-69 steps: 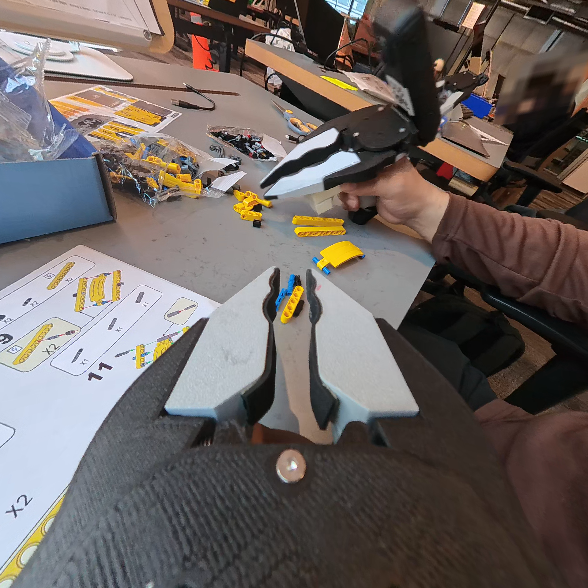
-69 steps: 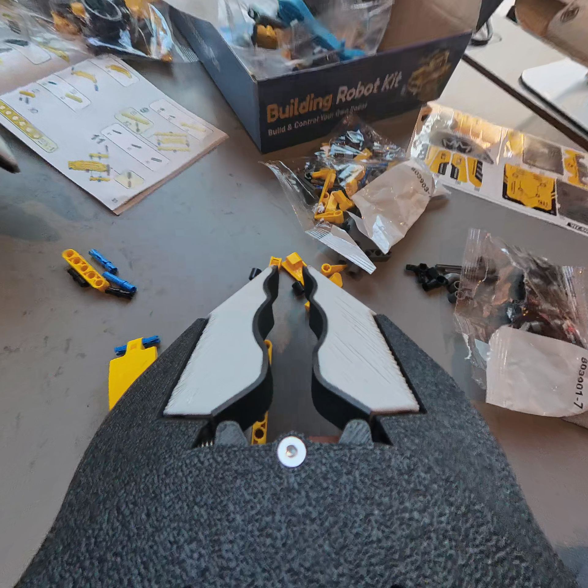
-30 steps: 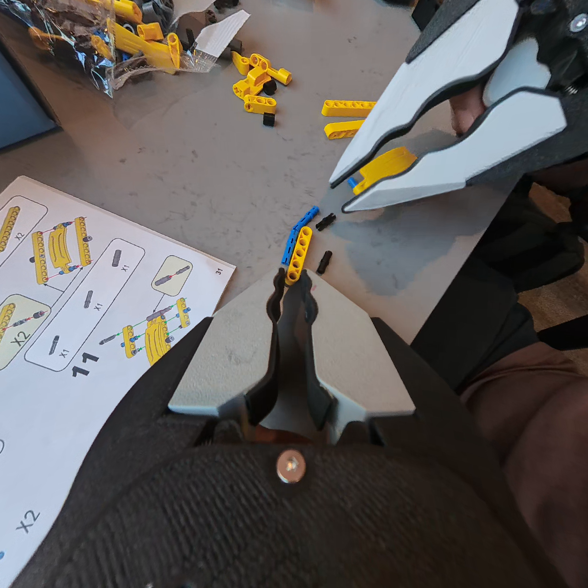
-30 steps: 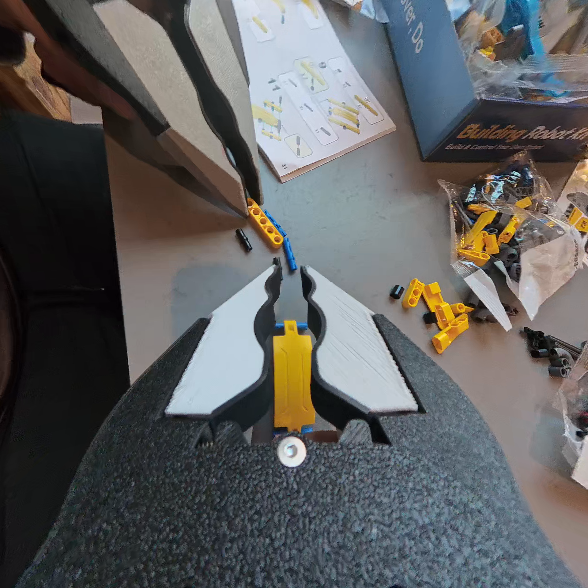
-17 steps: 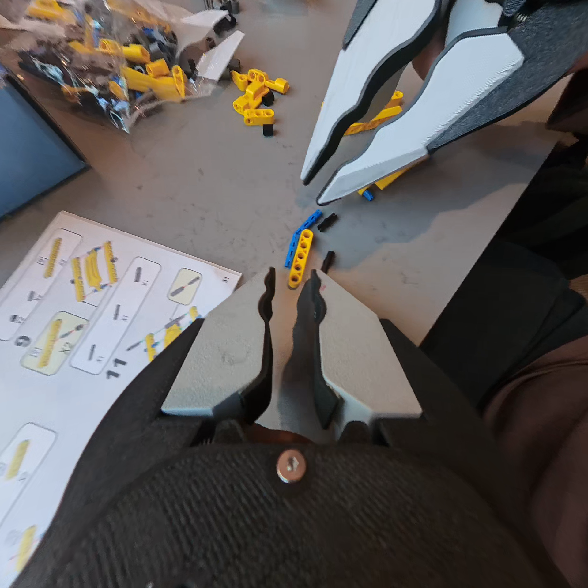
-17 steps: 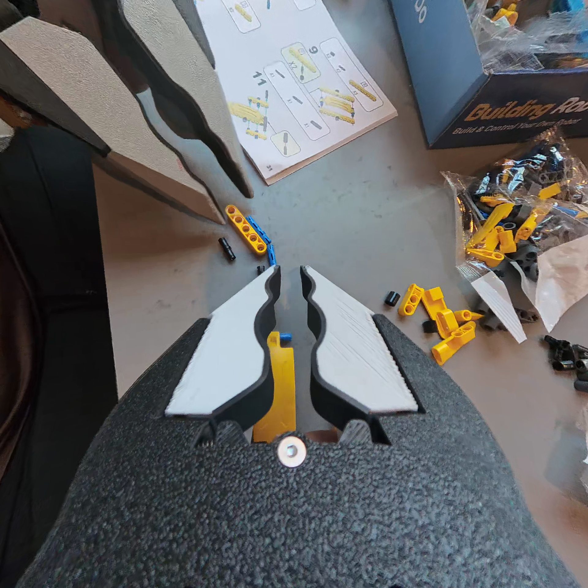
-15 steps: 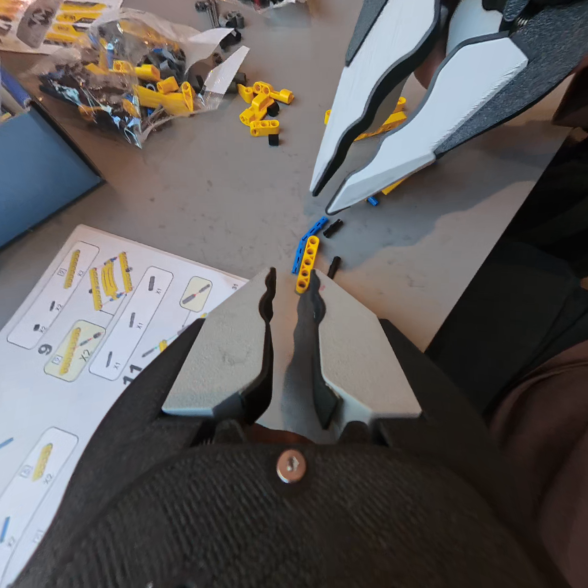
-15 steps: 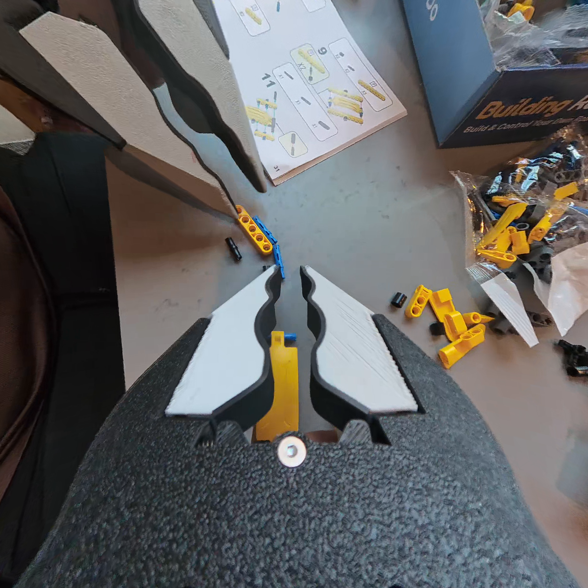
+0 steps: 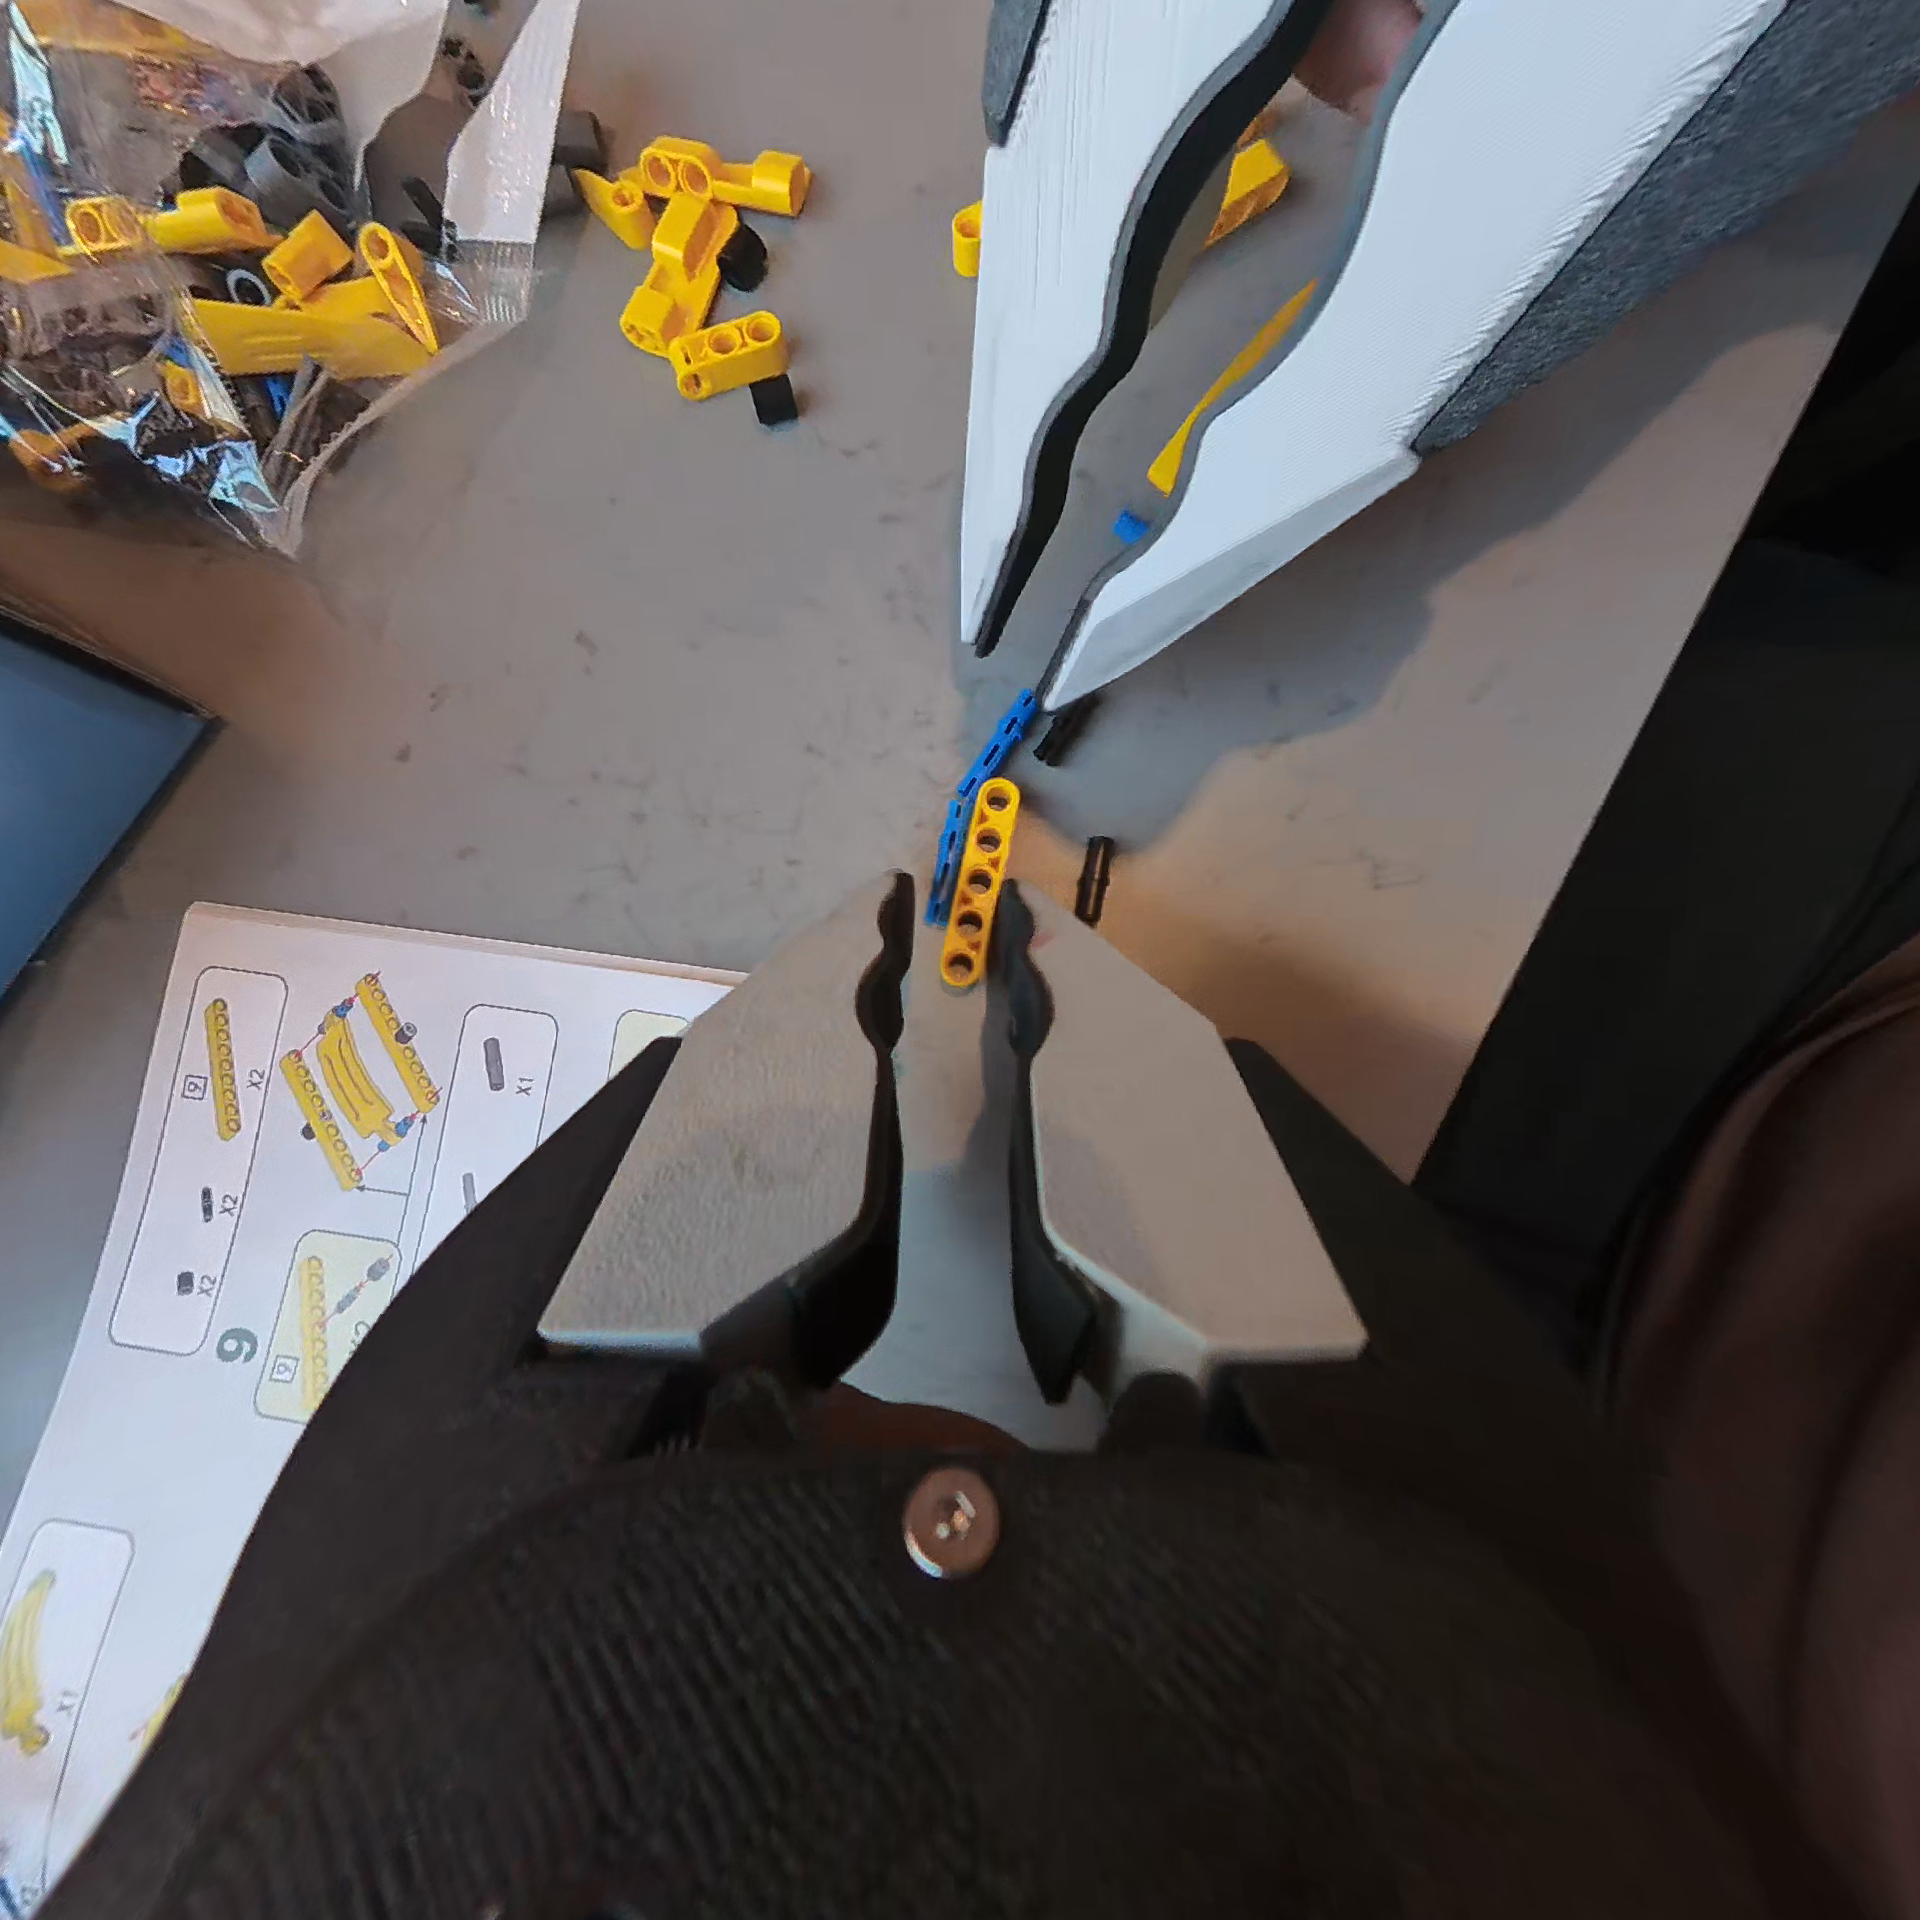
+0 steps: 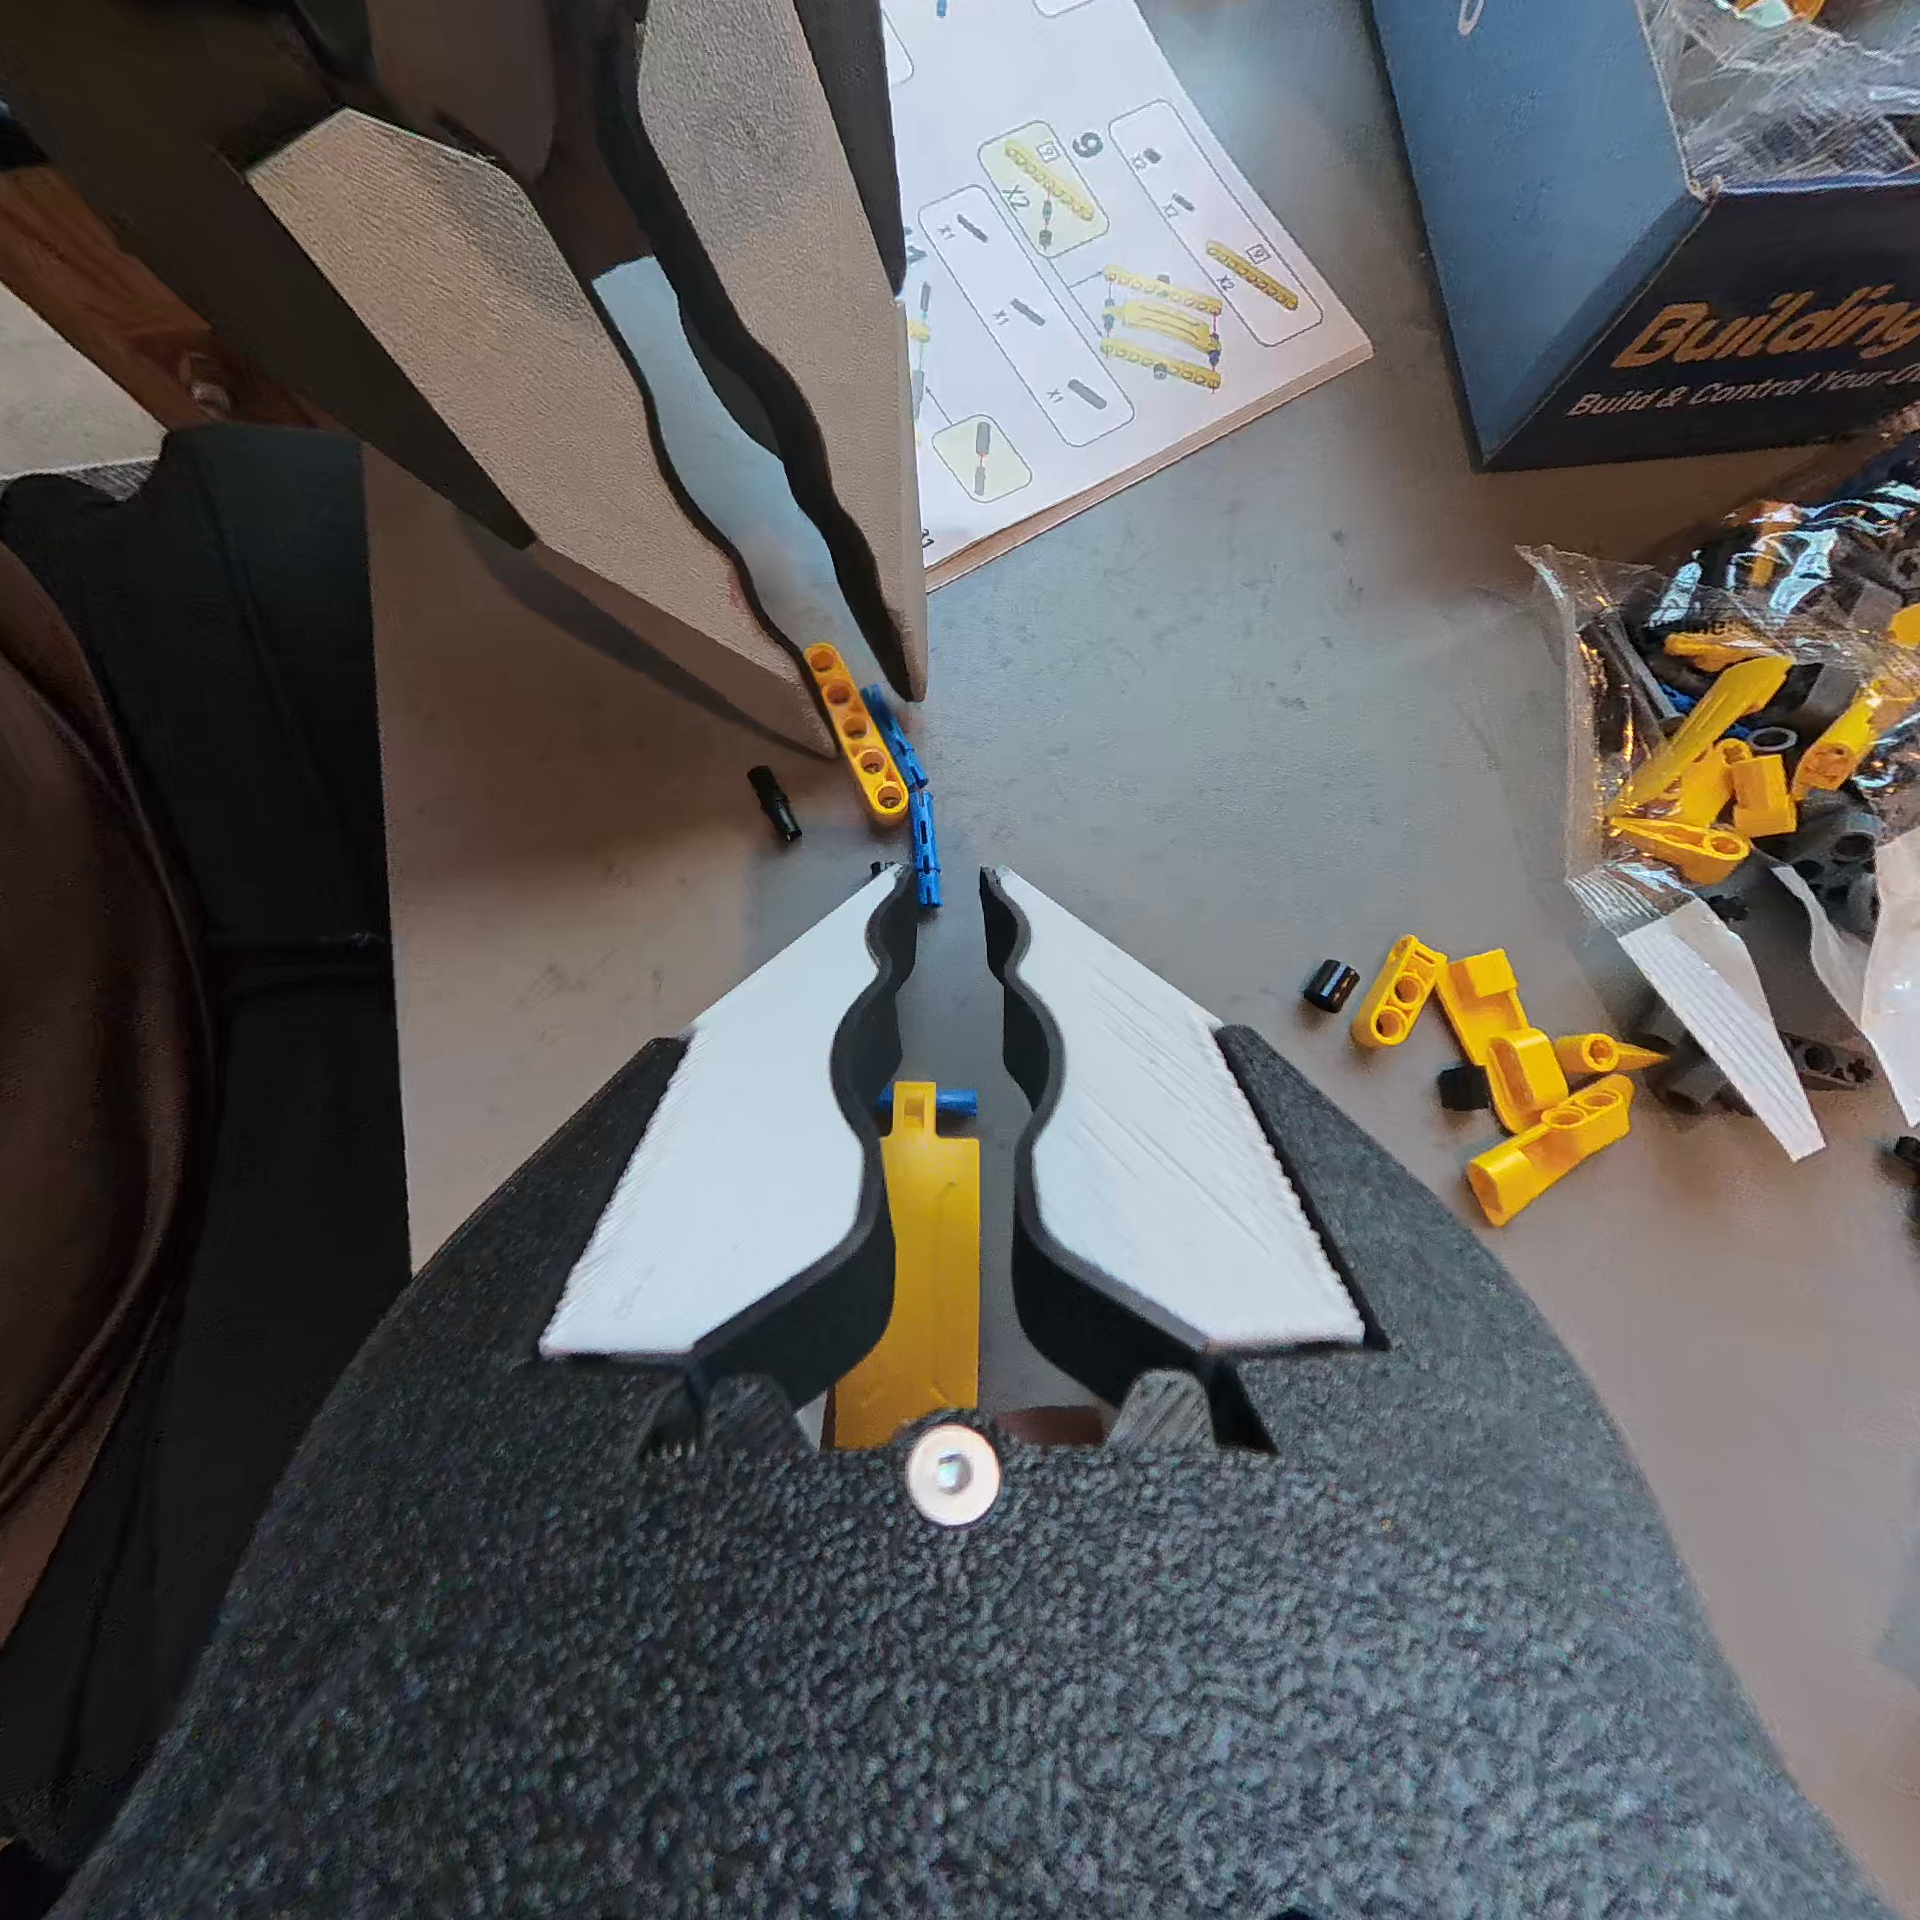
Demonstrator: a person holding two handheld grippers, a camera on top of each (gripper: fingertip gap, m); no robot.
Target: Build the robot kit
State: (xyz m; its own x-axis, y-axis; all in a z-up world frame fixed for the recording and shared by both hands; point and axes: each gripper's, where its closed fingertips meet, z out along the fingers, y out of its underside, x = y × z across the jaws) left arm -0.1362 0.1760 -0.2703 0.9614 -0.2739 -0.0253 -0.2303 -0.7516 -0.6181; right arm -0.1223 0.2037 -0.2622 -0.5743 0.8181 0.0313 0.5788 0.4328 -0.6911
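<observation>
A yellow five-hole beam (image 9: 977, 883) lies on the grey table (image 9: 623, 675) with two blue pins (image 9: 997, 738) beside it and two black pins (image 9: 1093, 878) close by. My left gripper (image 9: 956, 904) is open, its tips straddling the beam's near end; it also shows in the right wrist view (image 10: 871, 717). My right gripper (image 10: 945, 878) is open, its tips just short of a blue pin (image 10: 925, 852) and facing the left gripper (image 9: 1018, 670). A yellow curved panel (image 10: 930, 1247) with a blue pin lies on the table under the right gripper's fingers, not gripped.
An instruction booklet (image 9: 312, 1143) lies left of the left gripper. A dark blue box (image 10: 1610, 208) stands behind it. An open plastic bag of parts (image 10: 1766, 727) and loose yellow connectors (image 10: 1507, 1060) lie farther off. The table edge (image 9: 1538, 935) and a person's dark clothing are close by.
Both grippers have closed in on the beam and pins from opposite sides. The left tips now straddle the beam's end; the right tips have reached the blue pin. Both stay open.
</observation>
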